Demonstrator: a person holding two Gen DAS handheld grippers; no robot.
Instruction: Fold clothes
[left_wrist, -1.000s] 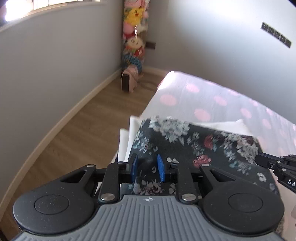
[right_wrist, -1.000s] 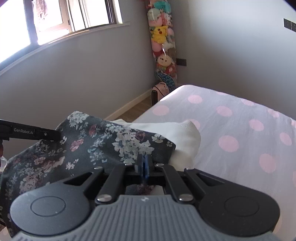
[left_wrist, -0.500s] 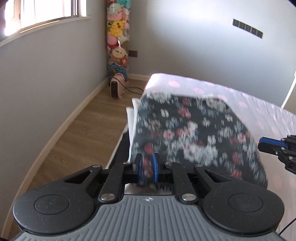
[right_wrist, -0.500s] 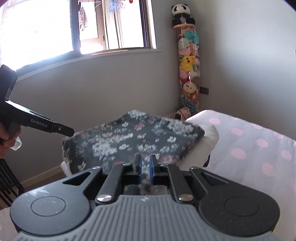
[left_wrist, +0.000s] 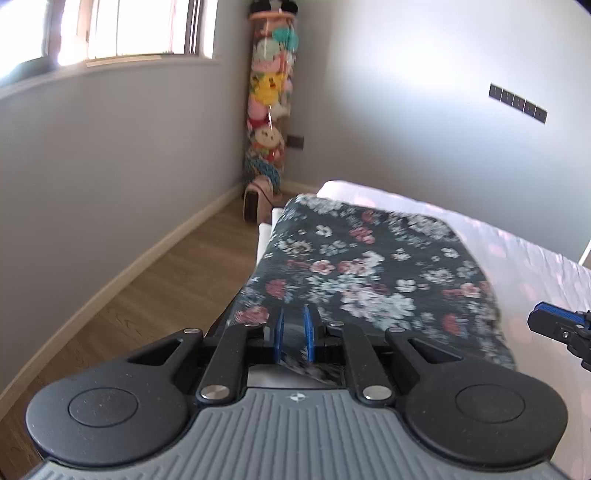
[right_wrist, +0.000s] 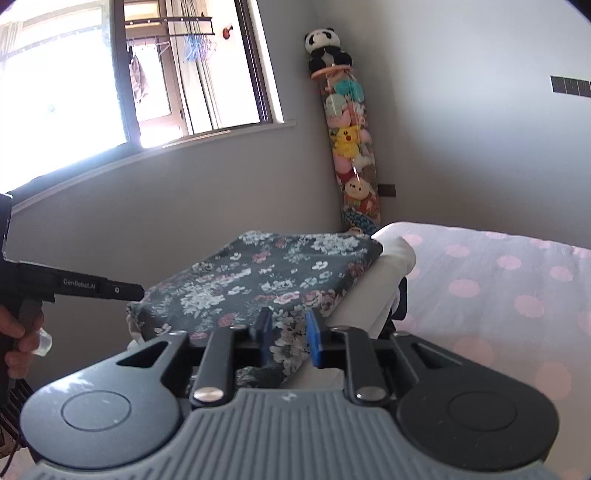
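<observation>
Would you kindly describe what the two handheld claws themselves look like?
Both match: the left claw and right claw have blue pads on black linkage arms, round black side discs and a ribbed grey housing. The left one's black side reads "GenRobot.AI" in the right view.

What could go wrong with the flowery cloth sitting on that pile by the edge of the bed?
1. The right gripper is opening while the left gripper looks shut on the flowery cloth; a pull from one side might undo the fold.
2. The pile sits near the bed's edge above the wooden floor, so a nudge might tip it off.
3. The white cloth underneath could get dragged crooked.
</observation>
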